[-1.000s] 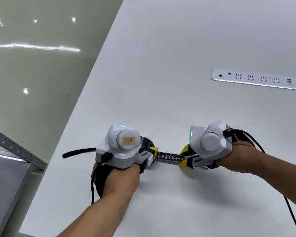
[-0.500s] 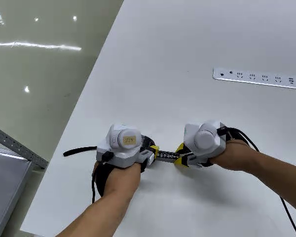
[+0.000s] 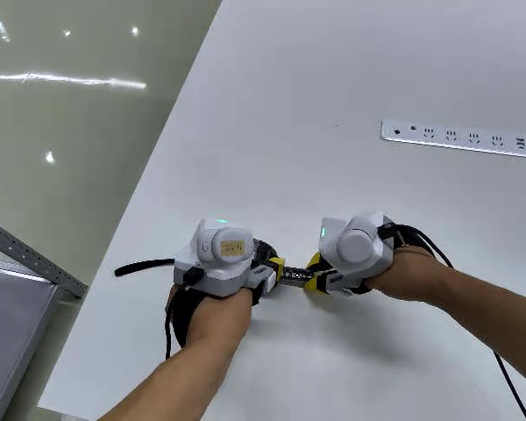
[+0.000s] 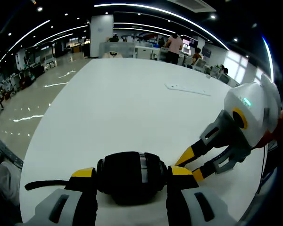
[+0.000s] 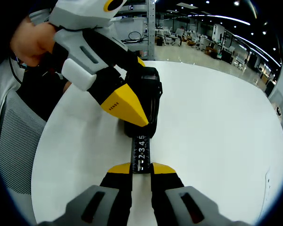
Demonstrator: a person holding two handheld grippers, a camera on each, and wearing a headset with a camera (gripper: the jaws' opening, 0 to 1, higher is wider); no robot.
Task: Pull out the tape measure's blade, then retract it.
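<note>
Closing on the left gripper [image 3: 265,274], the right gripper [image 5: 141,168] had shortened the exposed blade [image 5: 141,151], its jaws pinched shut on the blade's end. The left gripper's jaws clamped the black tape measure case [image 4: 130,181] on the white table [image 3: 316,105].

**Inspector A:** Where is the case [image 5: 148,89]?

**Inspector B:** On the table [image 3: 333,105], close to its near edge and nearer the left edge than the right. It sits between the jaws of the left gripper [image 4: 132,172].

**Inspector A:** And the blade [image 5: 141,149]?

**Inspector B:** It runs rightward from the case, along the near edge. Its free end is clamped between the jaws of the right gripper [image 5: 141,168]. The two grippers face each other, tips close together.

**Inspector A:** What else is there?

**Inspector B:** A cord [image 3: 145,266] lies left of the left gripper, reaching the left edge. A power strip [image 3: 460,139] lies well behind the grippers, toward the right edge.
</note>
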